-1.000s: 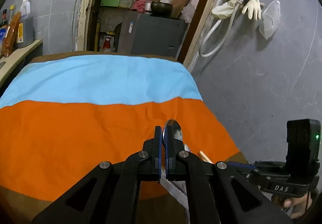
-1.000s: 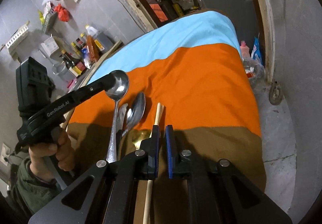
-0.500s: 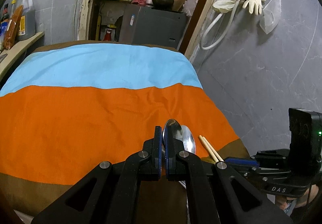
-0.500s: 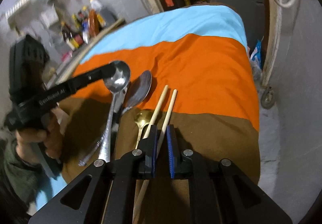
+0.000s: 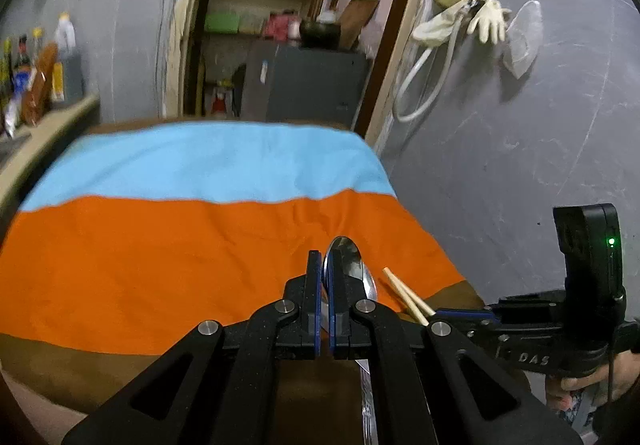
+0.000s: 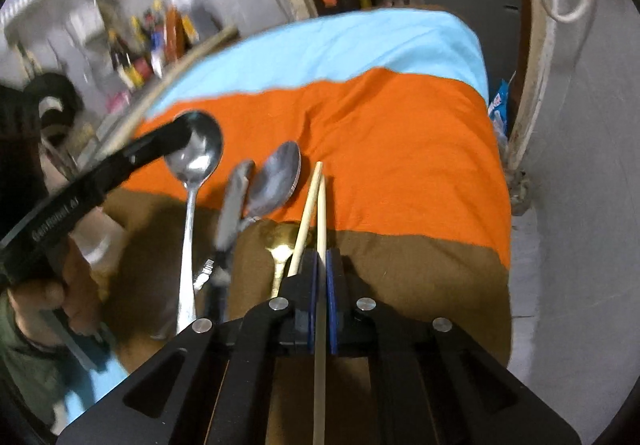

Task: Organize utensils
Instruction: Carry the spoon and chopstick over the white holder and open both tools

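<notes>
My left gripper (image 5: 327, 265) is shut on a large steel spoon (image 5: 344, 253) and holds it above the cloth; the spoon also shows in the right wrist view (image 6: 196, 153). My right gripper (image 6: 321, 259) is shut on a wooden chopstick (image 6: 321, 205). A second chopstick (image 6: 306, 213) lies just left of it. A second steel spoon (image 6: 278, 181), a gold spoon (image 6: 282, 245) and a blurred utensil (image 6: 234, 201) lie on the cloth between the two grippers. The chopstick tips (image 5: 404, 295) show right of the left gripper.
The table carries a cloth with blue (image 5: 208, 169), orange (image 5: 160, 261) and brown (image 6: 420, 277) bands. A grey wall (image 5: 500, 149) stands close on the right. A side shelf with bottles (image 5: 36, 85) is at the left. A doorway with a grey cabinet (image 5: 304, 81) lies beyond the table.
My right gripper has moved up along the chopsticks and now has one between its pads. My left gripper still holds the steel spoon, with little shift.
</notes>
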